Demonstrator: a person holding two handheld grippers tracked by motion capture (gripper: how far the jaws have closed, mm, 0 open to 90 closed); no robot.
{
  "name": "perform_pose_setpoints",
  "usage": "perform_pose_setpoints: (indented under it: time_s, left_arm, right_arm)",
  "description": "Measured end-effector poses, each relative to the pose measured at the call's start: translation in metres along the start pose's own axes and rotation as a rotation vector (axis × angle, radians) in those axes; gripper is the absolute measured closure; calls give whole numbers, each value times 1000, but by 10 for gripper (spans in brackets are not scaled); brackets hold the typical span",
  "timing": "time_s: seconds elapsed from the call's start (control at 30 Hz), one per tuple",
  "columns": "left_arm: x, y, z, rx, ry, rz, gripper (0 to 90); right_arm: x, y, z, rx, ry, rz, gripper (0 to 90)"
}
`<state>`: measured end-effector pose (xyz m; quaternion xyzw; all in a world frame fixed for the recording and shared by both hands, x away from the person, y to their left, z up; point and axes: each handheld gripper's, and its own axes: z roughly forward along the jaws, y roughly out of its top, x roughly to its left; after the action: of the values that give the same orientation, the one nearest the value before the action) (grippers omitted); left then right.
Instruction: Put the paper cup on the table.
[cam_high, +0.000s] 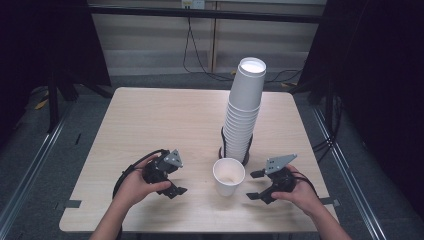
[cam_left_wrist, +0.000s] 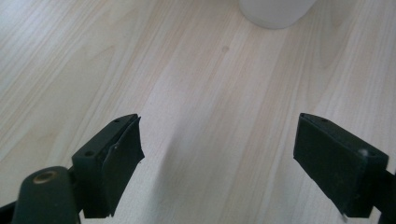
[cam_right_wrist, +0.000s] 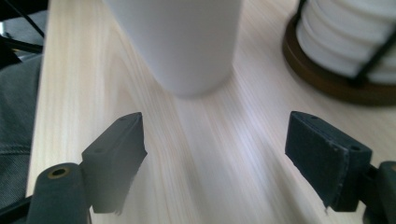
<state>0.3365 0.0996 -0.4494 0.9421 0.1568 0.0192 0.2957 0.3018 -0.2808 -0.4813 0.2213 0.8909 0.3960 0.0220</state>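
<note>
- A single white paper cup (cam_high: 229, 176) stands upright and open-topped on the wooden table (cam_high: 150, 120), near the middle of the near edge.
- Just behind the single cup, a tall stack of white cups (cam_high: 244, 110) rises from a dark round holder (cam_high: 247, 156) and leans slightly toward the far right corner.
- The left gripper (cam_high: 175, 189) is held in the person's left hand (cam_high: 136, 186), left of the single cup and near the near edge; its jaws are seen apart with only bare table between them, clamped on nothing.
- In the left gripper view, the base of the single cup (cam_left_wrist: 276, 11) is seen ahead, well apart from the jaws.
- The right gripper (cam_high: 254, 185) is held in the right hand (cam_high: 300, 192), just right of the single cup; its jaws are spread wide and grip nothing.
- In the right gripper view, the single cup (cam_right_wrist: 180, 39) is seen close ahead, untouched, with the holder (cam_right_wrist: 327, 77) at the right.
</note>
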Motion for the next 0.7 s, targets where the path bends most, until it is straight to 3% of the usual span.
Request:
perform_pose_setpoints:
  time_s: [0.07, 0.13, 0.27, 0.5, 0.6, 0.63, 0.7]
  left_arm:
    - [1, -2, 0, -4, 6, -2, 151]
    - [3, -5, -1, -26, 8, -22, 151]
    - [5, -13, 1, -14, 16, -24, 151]
    - [12, -27, 2, -26, 31, -56, 151]
    - [15, -32, 0, -25, 38, -51, 150]
    - [16, -35, -2, -37, 49, -72, 151]
    - [18, -37, -5, -32, 51, -59, 151]
  right_arm:
    - [-1, -3, -2, 10, -14, 6, 196]
    - [-3, -9, -7, -5, -33, 33, 196]
    - [-7, -19, -21, -53, -60, 78, 197]
    - [-10, -29, -31, -75, -105, 97, 198]
    - [-10, -34, -32, -77, -121, 104, 198]
    - [-10, -35, -33, -80, -122, 107, 199]
    - [-10, -37, -33, -82, -122, 112, 198]
